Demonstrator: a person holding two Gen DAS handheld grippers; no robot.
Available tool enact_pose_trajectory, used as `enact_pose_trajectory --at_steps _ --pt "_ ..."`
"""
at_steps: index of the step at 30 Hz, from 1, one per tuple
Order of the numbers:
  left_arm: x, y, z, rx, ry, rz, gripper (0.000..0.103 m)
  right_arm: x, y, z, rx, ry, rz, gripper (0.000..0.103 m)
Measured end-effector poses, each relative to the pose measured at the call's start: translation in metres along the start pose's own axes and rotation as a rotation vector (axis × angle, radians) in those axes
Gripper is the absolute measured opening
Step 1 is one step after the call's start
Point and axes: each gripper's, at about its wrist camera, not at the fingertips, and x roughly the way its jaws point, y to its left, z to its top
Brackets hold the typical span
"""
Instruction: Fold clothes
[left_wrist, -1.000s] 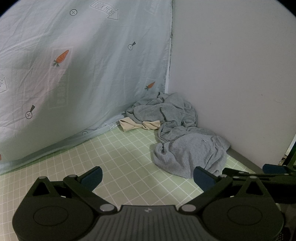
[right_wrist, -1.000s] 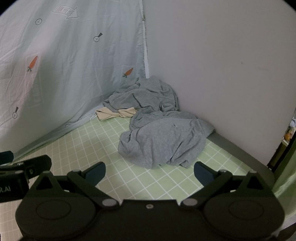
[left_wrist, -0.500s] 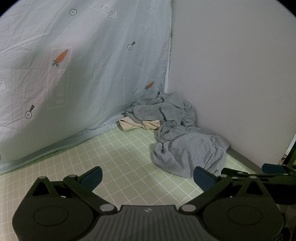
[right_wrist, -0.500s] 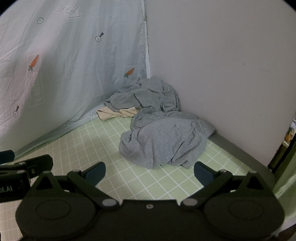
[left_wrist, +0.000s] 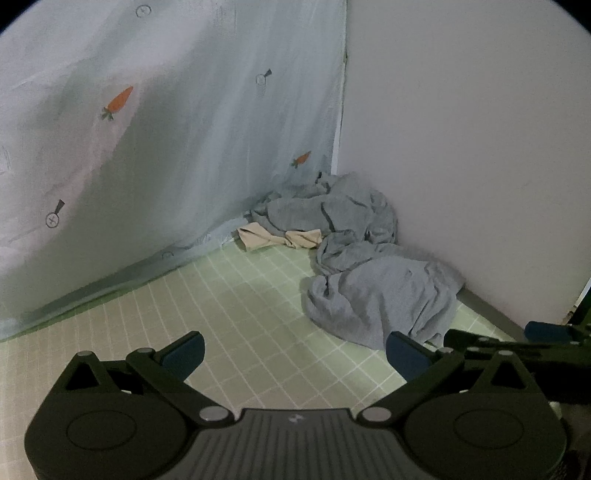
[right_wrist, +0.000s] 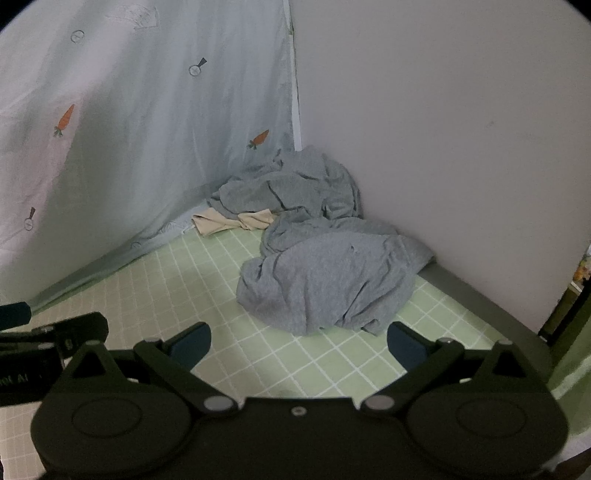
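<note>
Fingers (left_wrist: 184, 354) of both grippers (left_wrist: 293, 352) (right_wrist: 297, 347) gape empty short of the shirt (right_wrist: 332, 280), ready to grab it.

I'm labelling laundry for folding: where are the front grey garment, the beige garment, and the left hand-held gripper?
front grey garment (right_wrist: 332, 284), right wrist view, middle of its crumpled top.
beige garment (right_wrist: 236, 220), right wrist view, middle of the strip.
left hand-held gripper (left_wrist: 295, 354), left wrist view, midway between fingertips.

The black two-finger left gripper (left_wrist: 295, 354) hovers level with its jaws spread wide, blue pads (left_wrist: 404, 356) gripping nothing; beside it on the right, the matching black right gripper (right_wrist: 298, 345) also gapes wide and empty, its blue pads (right_wrist: 192, 347) well apart; both point forward, side by side.
</note>
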Motion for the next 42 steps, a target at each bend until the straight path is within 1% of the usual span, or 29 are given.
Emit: enact_pose_trajectory --at_steps 6,12,18,22,26,27,28,30,32,33,34,36,39,40,42 --pt "0.023 -0.001 0.007 -0.006 0.032 0.016 0.103 0.023 -0.007 0.009 0.012 0.014 0.008 0.103" --pt "0.055 0.000 0.018 -0.024 0.069 0.035 0.103 0.064 -0.021 0.027 0.034 0.033 -0.003 0.103" --pt "0.101 0.004 0.030 -0.028 0.139 0.057 0.103 0.133 -0.041 0.045 0.102 0.092 -0.069 0.103" --pt "0.147 0.009 0.042 -0.039 0.202 0.057 0.103 0.188 -0.060 0.057 0.151 0.134 -0.141 0.103" --pt "0.200 0.006 0.057 -0.061 0.226 0.034 0.101 0.239 -0.087 0.068 0.203 0.154 -0.222 0.101" --pt "0.218 0.009 0.062 -0.067 0.232 0.017 0.100 0.249 -0.094 0.070 0.218 0.157 -0.235 0.100" --pt "0.234 0.009 0.066 -0.069 0.240 -0.003 0.098 0.259 -0.100 0.072 0.232 0.160 -0.248 0.097" --pt "0.269 0.008 0.075 -0.076 0.260 -0.050 0.086 0.279 -0.113 0.074 0.260 0.176 -0.280 0.096" --pt "0.305 0.004 0.084 -0.094 0.278 -0.103 0.083 0.294 -0.121 0.074 0.289 0.198 -0.323 0.094" --pt "0.323 0.001 0.088 -0.110 0.283 -0.130 0.083 0.299 -0.125 0.073 0.307 0.203 -0.344 0.093" --pt "0.341 -0.002 0.091 -0.123 0.286 -0.148 0.083 0.304 -0.129 0.072 0.322 0.205 -0.352 0.090" --pt "0.372 -0.010 0.096 -0.139 0.299 -0.178 0.083 0.313 -0.135 0.069 0.343 0.215 -0.360 0.089" --pt "0.413 -0.024 0.098 -0.143 0.329 -0.217 0.081 0.324 -0.137 0.063 0.366 0.248 -0.330 0.082" --pt "0.427 -0.029 0.099 -0.144 0.339 -0.229 0.077 0.325 -0.138 0.061 0.383 0.249 -0.316 0.076" --pt "0.445 -0.032 0.097 -0.157 0.398 -0.259 0.045 0.327 -0.138 0.060 0.403 0.244 -0.285 0.069"
